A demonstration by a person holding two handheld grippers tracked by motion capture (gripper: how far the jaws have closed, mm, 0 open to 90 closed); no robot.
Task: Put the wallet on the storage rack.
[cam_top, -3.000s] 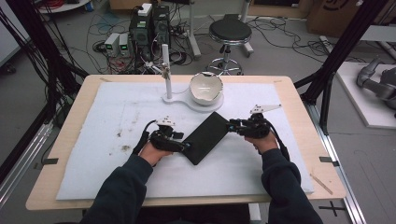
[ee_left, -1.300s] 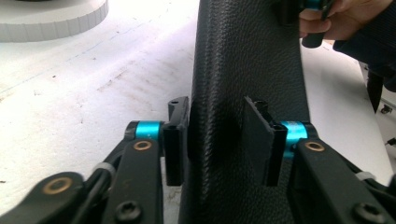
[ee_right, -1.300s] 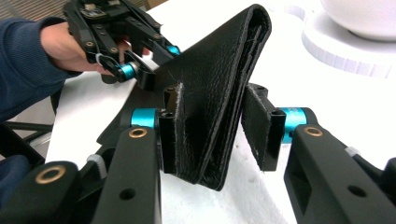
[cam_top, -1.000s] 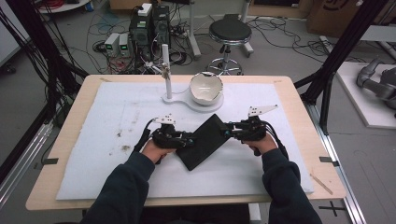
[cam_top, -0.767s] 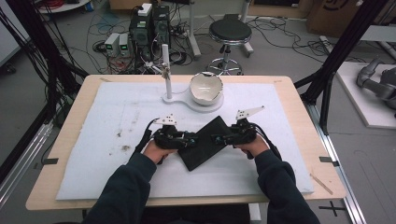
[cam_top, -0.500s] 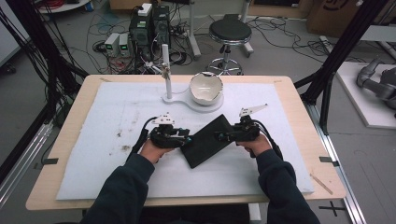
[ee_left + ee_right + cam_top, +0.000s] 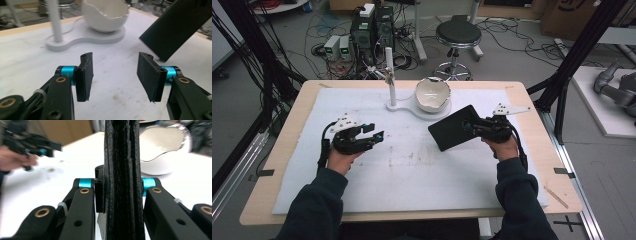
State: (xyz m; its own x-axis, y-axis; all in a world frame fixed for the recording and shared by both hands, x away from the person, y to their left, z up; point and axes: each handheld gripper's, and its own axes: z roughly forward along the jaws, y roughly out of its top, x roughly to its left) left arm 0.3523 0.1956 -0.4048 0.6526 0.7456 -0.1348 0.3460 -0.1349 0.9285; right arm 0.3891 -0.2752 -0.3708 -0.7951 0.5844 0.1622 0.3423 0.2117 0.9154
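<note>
We find the right gripper [image 7: 473, 127] clamped on a flat black folder [image 7: 453, 128], its pads pressed against both faces of the folder's near right edge; its jaws have just been closing on it. In the right gripper view the folder [image 7: 123, 180] stands edge-on between the two jaws, with several leather-like layers visible. In the high view the folder sits to the right of the table's middle, just near the white bowl [image 7: 432, 93], tilted with its far right corner raised; we cannot tell whether its lower corner touches the white mat [image 7: 412, 165]. The left gripper [image 7: 376, 134] is well apart from the folder, over the left part of the mat, with its jaws moderately wide and nothing between them; they have just been opening. In the left gripper view its pads [image 7: 83, 72] stand apart above bare mat, with the folder [image 7: 180, 27] to the far right and the bowl [image 7: 106, 15] ahead on its white stand [image 7: 82, 40]. The stand carries an upright white post [image 7: 390, 75] left of the bowl. The mat shows faint stains near the middle
</note>
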